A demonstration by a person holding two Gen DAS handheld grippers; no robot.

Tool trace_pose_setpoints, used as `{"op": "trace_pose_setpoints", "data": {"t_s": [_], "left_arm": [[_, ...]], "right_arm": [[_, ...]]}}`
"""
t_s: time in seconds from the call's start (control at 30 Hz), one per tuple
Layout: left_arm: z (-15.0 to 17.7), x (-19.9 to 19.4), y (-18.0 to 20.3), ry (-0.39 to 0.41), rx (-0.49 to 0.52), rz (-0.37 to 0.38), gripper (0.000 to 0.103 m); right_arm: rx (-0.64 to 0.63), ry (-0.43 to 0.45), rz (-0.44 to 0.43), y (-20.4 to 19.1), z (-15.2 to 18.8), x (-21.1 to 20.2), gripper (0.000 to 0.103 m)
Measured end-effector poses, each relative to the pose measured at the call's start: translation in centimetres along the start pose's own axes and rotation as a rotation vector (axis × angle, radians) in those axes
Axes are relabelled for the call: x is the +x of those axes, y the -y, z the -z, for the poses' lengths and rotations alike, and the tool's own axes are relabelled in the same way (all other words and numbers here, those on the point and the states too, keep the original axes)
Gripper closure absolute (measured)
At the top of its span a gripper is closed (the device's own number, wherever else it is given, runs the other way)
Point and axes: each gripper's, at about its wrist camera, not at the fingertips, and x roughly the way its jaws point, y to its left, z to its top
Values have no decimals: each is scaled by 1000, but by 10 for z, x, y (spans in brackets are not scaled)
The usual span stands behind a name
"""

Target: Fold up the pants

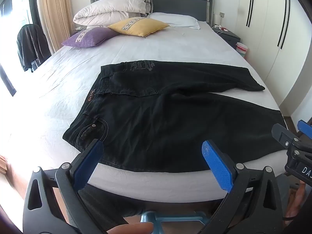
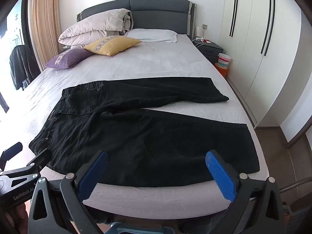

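**Black pants spread flat, both grippers wide and not yet on the cloth**

I see the pants [image 2: 140, 132] lying open across the lower centre of both views, waistband toward the left of the frame, the two legs splayed apart and running to the right. They rest on the bed [image 2: 156, 66], with the nearer leg close along the mattress edge at the bottom of the frame.

My left gripper [image 1: 152, 146] stands wide, holding nothing, hovering at the near edge by the waist pocket. My right gripper [image 2: 156, 156] is equally wide and empty, over the near leg.

Risks as I judge them: the fabric is dark and limp, so a shallow pinch could take only the top layer and the leg would fold unevenly. The near hem sits close to the mattress edge at the lower right; a careless pull might drag it off. The yellow cushion [image 2: 113, 44] and purple cushion [image 2: 68, 58] in the upper left sit well apart, so I expect no trouble there.
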Motion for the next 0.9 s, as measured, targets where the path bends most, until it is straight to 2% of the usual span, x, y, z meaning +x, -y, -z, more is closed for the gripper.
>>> {"op": "trace_pose_setpoints", "data": {"t_s": [0.9], "left_arm": [[1,0,0,0,-1,2,0]], "right_arm": [[5,0,-6,0,1,-1,0]]}}
